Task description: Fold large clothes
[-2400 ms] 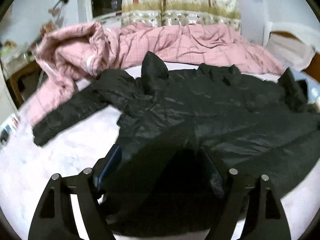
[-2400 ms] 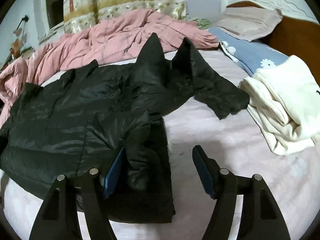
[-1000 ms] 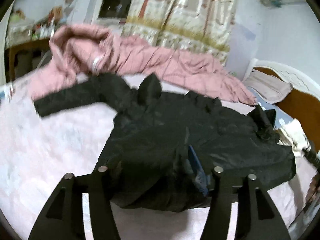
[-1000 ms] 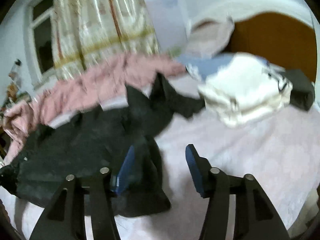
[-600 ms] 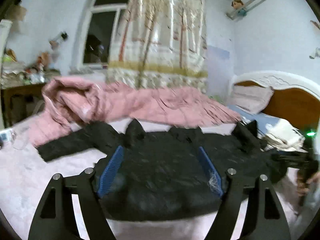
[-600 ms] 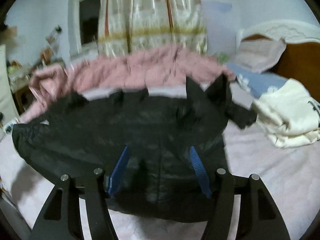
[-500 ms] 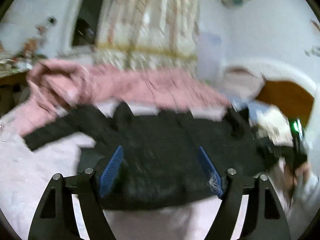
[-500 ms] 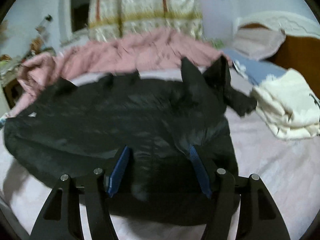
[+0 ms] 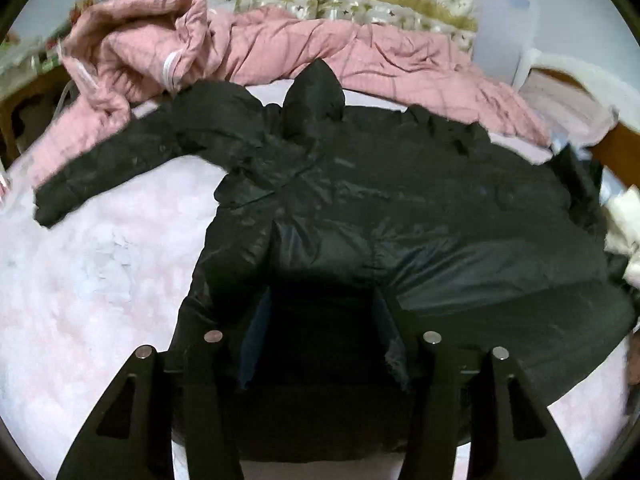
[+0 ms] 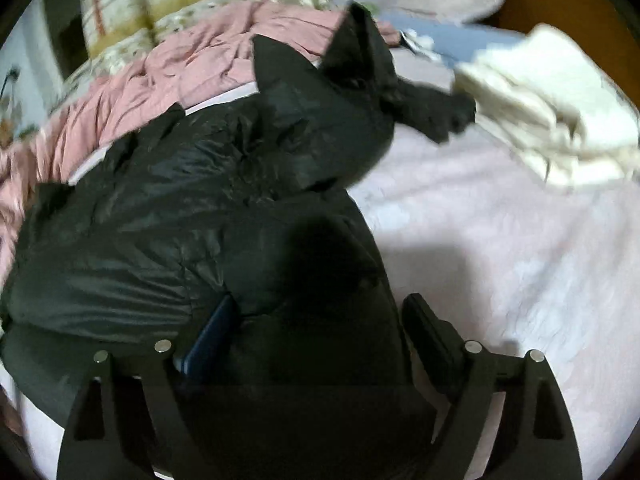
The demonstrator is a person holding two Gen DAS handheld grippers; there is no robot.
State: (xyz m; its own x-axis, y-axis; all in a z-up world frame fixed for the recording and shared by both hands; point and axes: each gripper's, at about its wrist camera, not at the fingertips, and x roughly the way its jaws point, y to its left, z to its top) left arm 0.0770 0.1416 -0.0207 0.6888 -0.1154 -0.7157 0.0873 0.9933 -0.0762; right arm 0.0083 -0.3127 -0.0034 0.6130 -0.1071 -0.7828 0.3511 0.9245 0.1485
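A large black padded jacket (image 9: 400, 208) lies spread on the pale pink bed, hem toward me, one sleeve (image 9: 104, 176) stretched out to the left. In the right wrist view the jacket (image 10: 200, 216) fills the left half, its other sleeve (image 10: 432, 112) reaching toward the cream clothes. My left gripper (image 9: 320, 332) stands open with the jacket's near hem lying between its fingers. My right gripper (image 10: 316, 328) is also open, the hem's right corner bunched between its fingers.
A pink quilt (image 9: 248, 44) is heaped along the far side of the bed. Folded cream clothes (image 10: 552, 104) lie at the right, with pillows and a wooden headboard (image 10: 560, 4) behind. The bed sheet (image 10: 520, 240) is bare to the right of the jacket.
Both grippers lifted the jacket's hem off the bed, shook it out, and have come back down. The jacket now lies flatter and more spread, with the hem still between the fingers.
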